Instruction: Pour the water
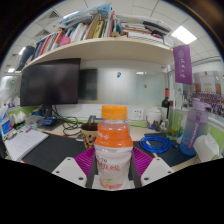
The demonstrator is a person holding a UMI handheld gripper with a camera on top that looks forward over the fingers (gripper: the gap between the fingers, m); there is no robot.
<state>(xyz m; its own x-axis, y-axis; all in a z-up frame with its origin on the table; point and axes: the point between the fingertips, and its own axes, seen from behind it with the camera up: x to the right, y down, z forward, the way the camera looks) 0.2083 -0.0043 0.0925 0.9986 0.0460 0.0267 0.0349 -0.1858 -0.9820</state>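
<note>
An orange-capped plastic bottle [113, 145] with a white and orange label stands upright between my gripper's [113, 166] fingers. Both magenta pads press against its sides, one pad [86, 160] on the left and the other on the right. The bottle is raised above the desk and hides what lies right behind it. Its lower end is hidden below the fingers.
A dark mat [50, 150] covers the desk ahead, with a blue coiled cable [157, 144] to the right. A purple-lidded tumbler [193, 127] and a white cup [206, 146] stand at the right. A monitor [50, 82] and a bookshelf [100, 45] lie beyond.
</note>
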